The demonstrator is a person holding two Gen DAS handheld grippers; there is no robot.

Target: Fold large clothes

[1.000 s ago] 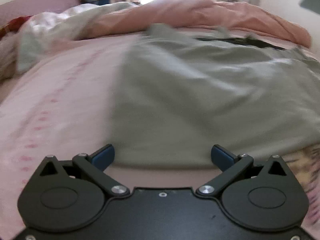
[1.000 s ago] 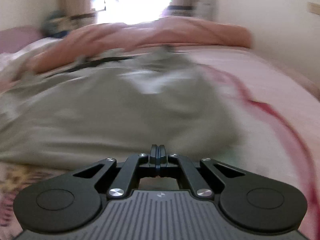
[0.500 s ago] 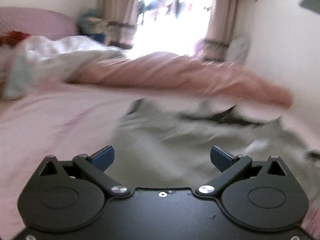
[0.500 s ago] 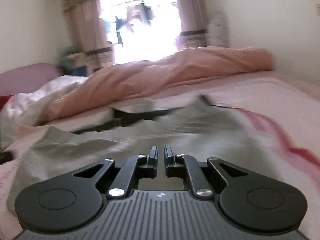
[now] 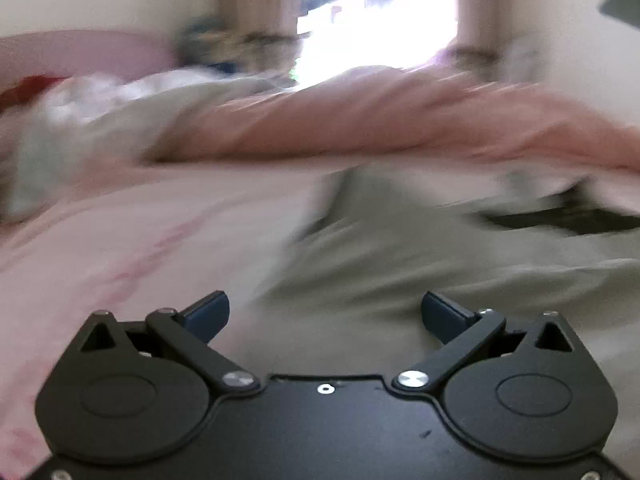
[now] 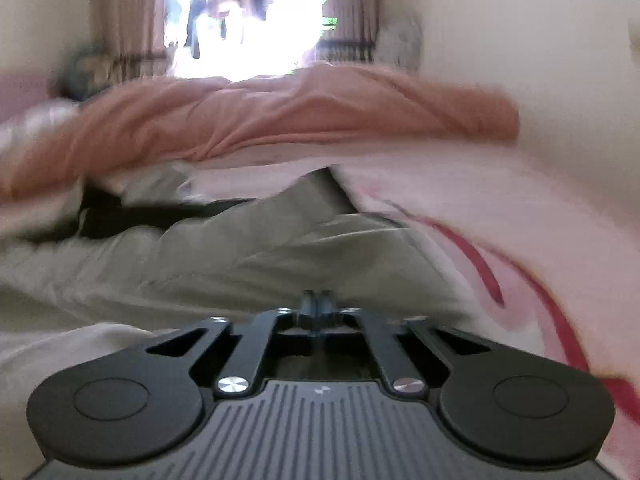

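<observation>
Above the crumpled grey-green cotton garment (image 5: 400, 264), the left gripper (image 5: 325, 312) tilts down, jaws wide, empty; the right gripper (image 6: 317, 307) likewise tilts, jaws together, whether pinching cloth is unclear.

- Grey-green garment (image 6: 280, 256): thin matt cloth, softly creased.
- Pink bedsheet (image 5: 120, 248): smooth matt cloth with red printed lines.
- Salmon quilt (image 6: 280, 116): thick, soft, rumpled matt fabric.
- Left gripper (image 5: 325, 314): matt black plastic arms, shiny metal screws, blue pads (image 5: 208, 314).
- Right gripper (image 6: 317, 308): matt black plastic, with a ribbed grey body.
- Curtains (image 6: 128, 12): blurred cloth.
</observation>
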